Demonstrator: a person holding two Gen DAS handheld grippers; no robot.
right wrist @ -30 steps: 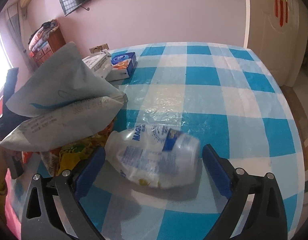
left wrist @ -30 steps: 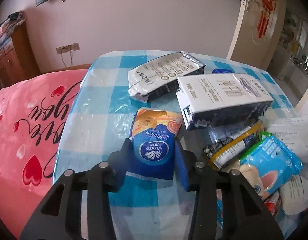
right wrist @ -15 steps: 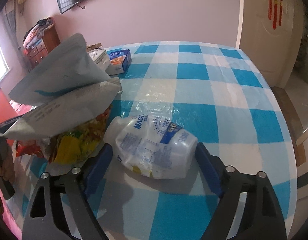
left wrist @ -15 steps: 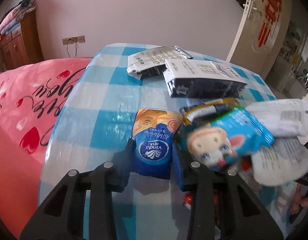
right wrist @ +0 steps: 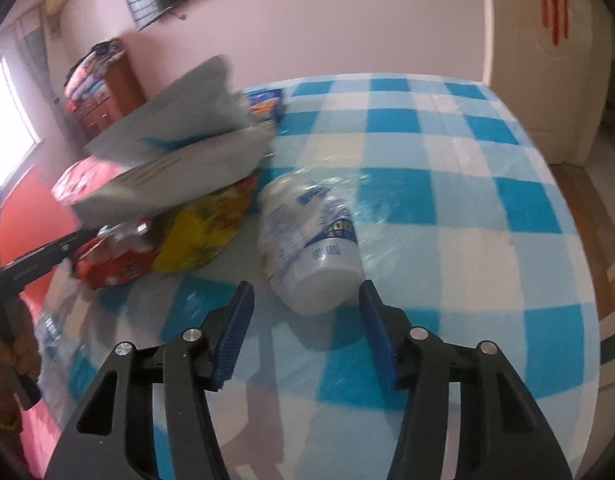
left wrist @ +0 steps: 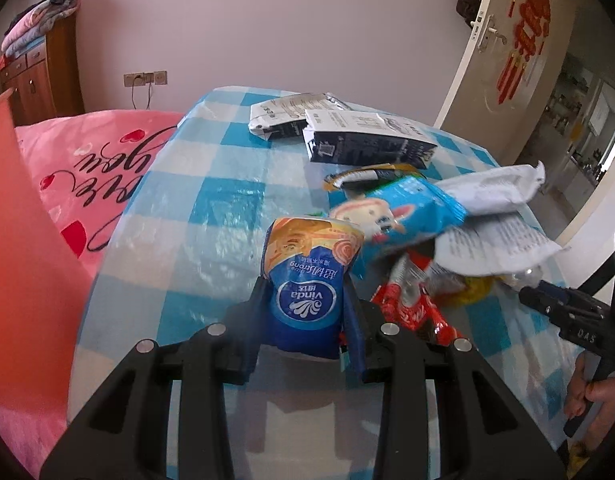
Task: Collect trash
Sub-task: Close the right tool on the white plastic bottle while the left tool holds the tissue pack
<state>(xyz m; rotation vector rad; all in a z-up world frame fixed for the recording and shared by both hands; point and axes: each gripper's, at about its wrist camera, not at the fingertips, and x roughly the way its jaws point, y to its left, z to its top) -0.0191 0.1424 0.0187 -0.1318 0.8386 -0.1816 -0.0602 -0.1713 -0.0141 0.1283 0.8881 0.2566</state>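
Blue-checked table (right wrist: 447,200), white bottle (right wrist: 311,240), wrappers (left wrist: 411,208), two pouches (left wrist: 367,140)

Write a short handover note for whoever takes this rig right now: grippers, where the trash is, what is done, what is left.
Left gripper: shut on the blue tissue pack.
Right gripper: jaws closing around the plastic bottle lying on the checked table; pads not yet pressing on it.
Wrappers sit heaped mid-table, and two foil bags lie at its far end.
Done: tissue pack gripped.
Left: finish grasping the bottle, then gather the heap and the bags. No bin is visible.
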